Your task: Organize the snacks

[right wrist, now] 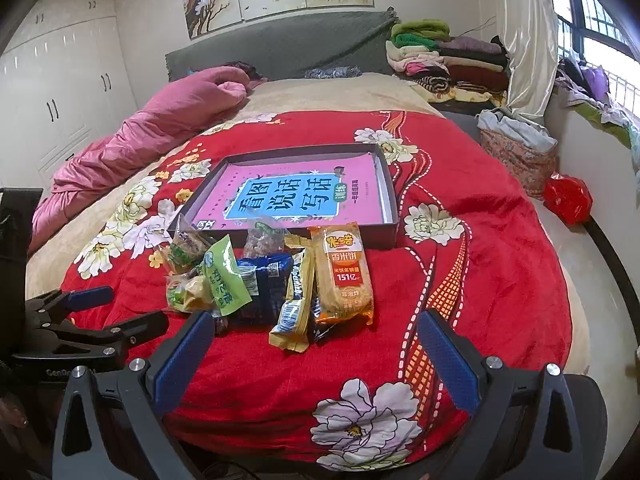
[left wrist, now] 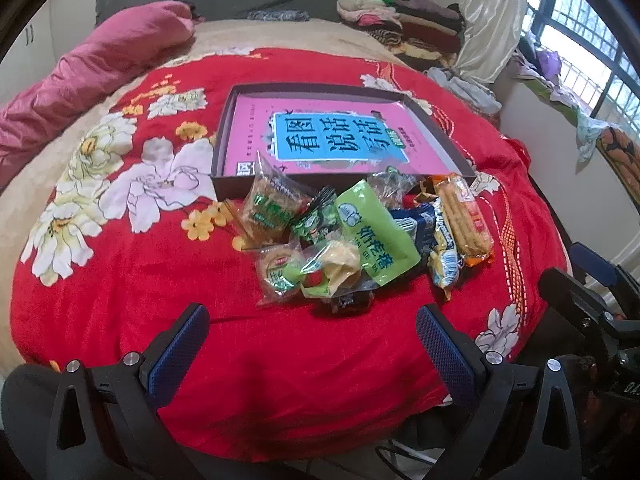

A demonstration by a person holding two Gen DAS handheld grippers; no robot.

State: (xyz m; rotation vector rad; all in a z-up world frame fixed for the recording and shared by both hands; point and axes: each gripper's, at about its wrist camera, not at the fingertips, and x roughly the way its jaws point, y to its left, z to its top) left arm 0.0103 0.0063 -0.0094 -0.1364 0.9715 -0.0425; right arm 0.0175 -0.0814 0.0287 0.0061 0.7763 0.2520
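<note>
A pile of wrapped snacks lies on a red flowered blanket (left wrist: 120, 272) in front of a shallow dark box (left wrist: 224, 128) lined with a pink book. The pile holds a green pouch (left wrist: 376, 236), an orange rice-cracker pack (right wrist: 342, 272), a blue pack (right wrist: 260, 284), a yellow bar (right wrist: 294, 308) and several small clear-wrapped cakes (left wrist: 276, 270). The box also shows in the right wrist view (right wrist: 390, 188). My left gripper (left wrist: 312, 344) is open and empty, just short of the pile. My right gripper (right wrist: 316, 348) is open and empty, near the yellow bar.
A pink quilt (right wrist: 132, 144) lies along the bed's left side. Folded clothes (right wrist: 448, 56) are stacked at the far right by the headboard. A red bag (right wrist: 568, 200) sits on the floor to the right. White wardrobes (right wrist: 56, 92) stand at the left.
</note>
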